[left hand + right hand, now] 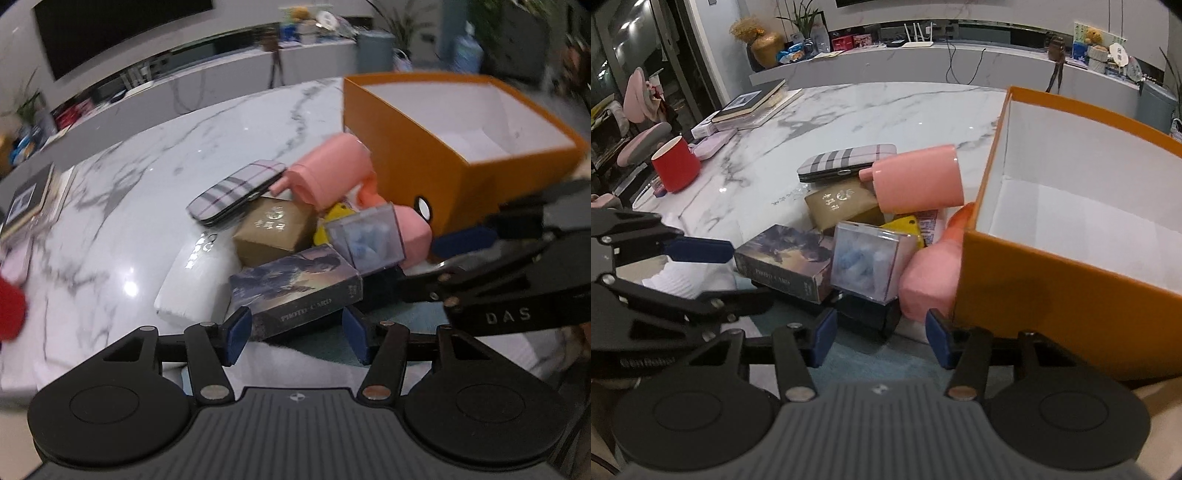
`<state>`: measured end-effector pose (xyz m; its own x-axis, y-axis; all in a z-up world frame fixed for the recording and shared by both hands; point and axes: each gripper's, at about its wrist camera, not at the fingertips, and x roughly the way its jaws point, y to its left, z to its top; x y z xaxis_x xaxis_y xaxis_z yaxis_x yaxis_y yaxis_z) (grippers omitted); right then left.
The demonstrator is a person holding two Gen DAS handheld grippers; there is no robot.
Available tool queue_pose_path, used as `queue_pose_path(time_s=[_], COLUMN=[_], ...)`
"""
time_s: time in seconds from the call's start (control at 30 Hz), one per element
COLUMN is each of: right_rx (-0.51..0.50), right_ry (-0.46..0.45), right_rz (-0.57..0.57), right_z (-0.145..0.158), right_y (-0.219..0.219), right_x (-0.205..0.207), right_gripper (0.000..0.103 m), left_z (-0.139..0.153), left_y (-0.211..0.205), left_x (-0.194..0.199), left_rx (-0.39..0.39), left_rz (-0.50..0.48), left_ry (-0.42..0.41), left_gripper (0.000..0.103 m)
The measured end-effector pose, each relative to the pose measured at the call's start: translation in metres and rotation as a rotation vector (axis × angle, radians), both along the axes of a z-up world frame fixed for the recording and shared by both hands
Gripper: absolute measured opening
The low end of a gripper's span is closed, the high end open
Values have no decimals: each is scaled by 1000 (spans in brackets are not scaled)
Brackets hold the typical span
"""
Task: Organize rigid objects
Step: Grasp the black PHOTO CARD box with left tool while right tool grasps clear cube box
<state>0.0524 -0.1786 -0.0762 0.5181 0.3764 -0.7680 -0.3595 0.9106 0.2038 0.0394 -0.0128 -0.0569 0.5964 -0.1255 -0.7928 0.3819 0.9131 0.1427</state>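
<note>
- A white marble bench (886, 110) is shown carrying a heap of small rigid objects, crowded against the near left side of an open orange box (1052, 280)
- The orange box is seen from above in the right wrist view; only its white lining can be seen inside, and nothing is visible in it, though its near corner is hidden by the wall
- The heap is judged to have been gathered beside the box so that each piece can be lifted in with a short move
- In the heap, a photo card box (295, 288) lies nearest, with a clear plastic case (866, 260) holding something pale blue, a tan carton (842, 205), a plaid case (846, 162) and pink plastic pieces (918, 182) behind
- The left tool (295, 334) is held wide open, nothing gripped, its blue pads set either side of the photo card box's near end without visibly touching it
- The right tool (881, 338) is also held wide open and empty, low in front of a black object under the clear case, its right pad just beside the orange box's corner
- A red cup (676, 168) and books (750, 101) are left well apart at the bench's far side
</note>
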Motion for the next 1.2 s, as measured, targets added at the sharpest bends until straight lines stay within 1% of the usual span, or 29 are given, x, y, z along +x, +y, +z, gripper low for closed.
queue_pose_path(time_s=[0.03, 0.1, 0.13, 0.27, 0.37, 0.43, 0.47, 0.5, 0.63, 0.7, 0.77, 0.8, 0.9, 0.97, 1.07, 1.2], right_rx=[8, 17, 18, 36, 56, 64, 65, 67, 96, 106, 109, 108, 92, 94, 103, 94], right_ry=[3, 7, 8, 22, 35, 48, 60, 72, 115, 126, 126, 120, 93, 74, 53, 48], right_rz=[4, 17, 20, 27, 38, 44, 49, 53, 51, 53, 55, 57, 55, 50, 45, 21], right_z=[0, -1, -2, -8, -11, -14, -16, -18, -27, -30, -29, -28, -23, -18, -12, -7], right_y=[-1, -2, -2, -4, -5, -3, -2, -1, -1, 0, -1, 0, -2, -1, 1, 5], right_x=[1, 2, 2, 7, 10, 14, 15, 17, 23, 26, 25, 24, 20, 18, 17, 18], right_gripper=[48, 46, 45, 45, 46, 46, 46, 47, 56, 56, 56, 56, 56, 56, 56, 56], left_z=[-1, -5, -7, -20, -29, -36, -37, -38, -42, -44, -45, -45, -37, -28, -21, -7], left_y=[-4, -14, -18, -35, -41, -44, -45, -46, -48, -48, -46, -45, -41, -37, -34, -31], left_x=[1, 1, 1, 1, 4, 5, 5, 6, 14, 18, 20, 20, 17, 18, 17, 17], left_rx=[25, 104, 139, 321, 436, 495, 508, 515, 529, 511, 499, 496, 472, 451, 430, 417], left_rz=[-27, -94, -122, -269, -342, -403, -436, -455, -523, -530, -528, -524, -491, -453, -434, -385], left_ry=[0, -7, -14, -34, -48, -48, -49, -42, -17, 3, 1, -3, -20, -20, -35, -54], left_gripper=[67, 67, 67, 67, 65, 65, 65, 65, 66, 64, 63, 60, 45, 43, 40, 30])
